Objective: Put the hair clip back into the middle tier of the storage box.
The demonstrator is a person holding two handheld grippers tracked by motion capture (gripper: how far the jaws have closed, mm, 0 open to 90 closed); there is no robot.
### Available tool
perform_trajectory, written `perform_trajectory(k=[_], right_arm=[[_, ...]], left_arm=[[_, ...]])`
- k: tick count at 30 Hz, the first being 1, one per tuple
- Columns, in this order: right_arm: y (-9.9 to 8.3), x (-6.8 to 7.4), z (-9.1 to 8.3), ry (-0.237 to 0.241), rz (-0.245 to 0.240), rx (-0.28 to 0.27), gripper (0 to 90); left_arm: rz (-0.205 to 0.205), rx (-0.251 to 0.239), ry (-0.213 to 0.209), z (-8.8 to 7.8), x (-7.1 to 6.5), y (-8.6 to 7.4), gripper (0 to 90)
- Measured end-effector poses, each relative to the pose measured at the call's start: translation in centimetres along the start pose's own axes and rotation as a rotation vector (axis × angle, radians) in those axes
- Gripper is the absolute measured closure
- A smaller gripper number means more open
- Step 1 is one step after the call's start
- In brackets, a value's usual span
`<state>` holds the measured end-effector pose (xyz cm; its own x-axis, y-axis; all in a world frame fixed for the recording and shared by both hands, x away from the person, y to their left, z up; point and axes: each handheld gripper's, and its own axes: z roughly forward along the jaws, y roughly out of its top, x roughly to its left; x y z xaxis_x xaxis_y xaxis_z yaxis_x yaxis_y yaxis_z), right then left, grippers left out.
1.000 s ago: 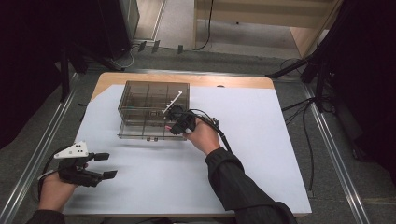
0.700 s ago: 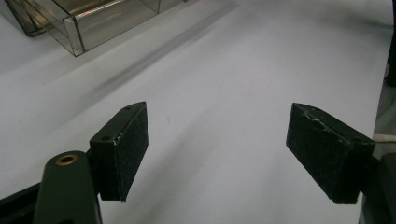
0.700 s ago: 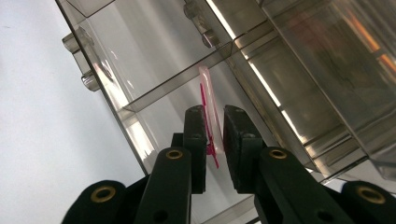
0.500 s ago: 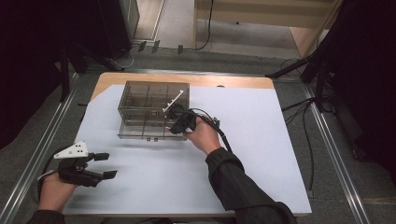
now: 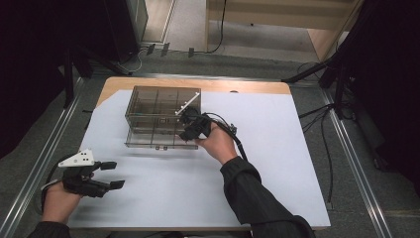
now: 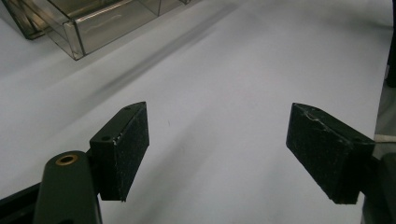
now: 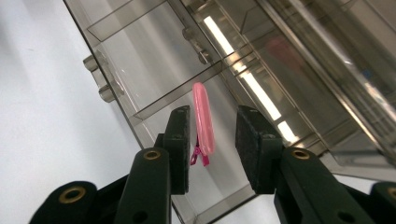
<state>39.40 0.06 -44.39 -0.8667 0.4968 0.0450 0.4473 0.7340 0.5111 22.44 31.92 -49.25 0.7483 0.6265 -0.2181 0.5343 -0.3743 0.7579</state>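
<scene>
A smoky clear drawer box stands at the back of the white sheet. My right gripper reaches into its front right corner. In the right gripper view a slim pink pouch with a magenta zip pull stands on edge in an open compartment. It sits between the jaws of my right gripper, which have just been opening. The pouch lies close to the left pad with a gap to the right one. My left gripper rests open at the front left, nothing between its pads.
The box's near corner lies ahead and to the left in the left gripper view. A black cable trails from the right gripper over the sheet. The wooden table edge runs along the back, and metal rails flank the table.
</scene>
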Motion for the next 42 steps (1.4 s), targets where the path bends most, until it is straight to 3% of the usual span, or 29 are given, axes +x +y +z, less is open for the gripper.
perform_trajectory(k=[17,42], right_arm=[[-1.4,-0.4,-1.9,0.003,0.039,-0.061,57.6],[-4.8,-1.7,-4.6,-0.006,0.088,-0.129,53.0]], left_arm=[[0.013,0.006,-0.012,0.6,0.1,0.6,22.2],[0.015,0.011,-0.029,1.6,0.9,1.4,22.1]])
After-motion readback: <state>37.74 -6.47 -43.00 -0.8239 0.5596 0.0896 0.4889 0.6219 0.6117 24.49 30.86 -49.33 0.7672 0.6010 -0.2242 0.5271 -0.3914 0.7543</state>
